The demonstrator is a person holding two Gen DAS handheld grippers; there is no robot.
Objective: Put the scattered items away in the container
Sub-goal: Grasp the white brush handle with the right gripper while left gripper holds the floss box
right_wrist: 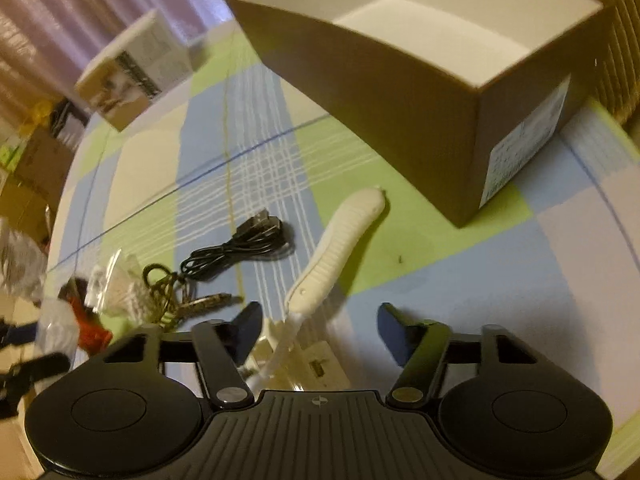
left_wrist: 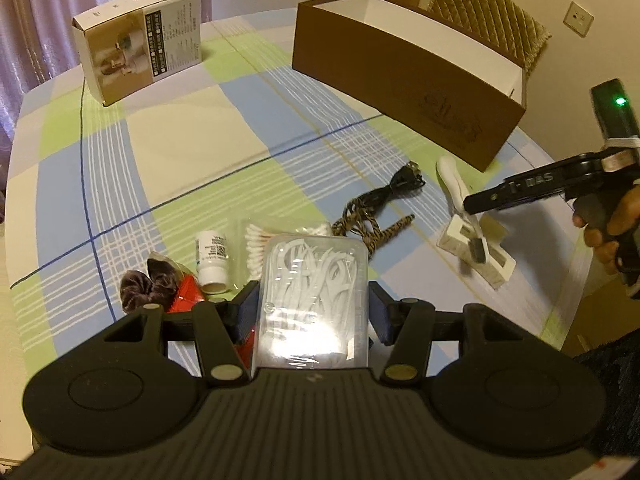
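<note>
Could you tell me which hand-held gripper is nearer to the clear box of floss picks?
Left. The left hand-held gripper has the floss pick box between its fingers; the right hand-held gripper is off to the side, over the white brush.

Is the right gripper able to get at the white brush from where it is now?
Probably yes. The right gripper is open, and the white brush lies with its near end between the fingers, with nothing lying over its handle. The brush rests on a white block, so a grab might catch that too.

Brown box (left_wrist: pixel 404 92), open top, white inside, empty, far right on table, clear floss case (left_wrist: pixel 314 300) between left jaws, white brush (right_wrist: pixel 340 248) lying near box, black cable (right_wrist: pixel 236 248) coiled, white bottle (left_wrist: pixel 212 258) on its side, swabs (left_wrist: pixel 256 248), scrunchie (left_wrist: pixel 142 288).
</note>
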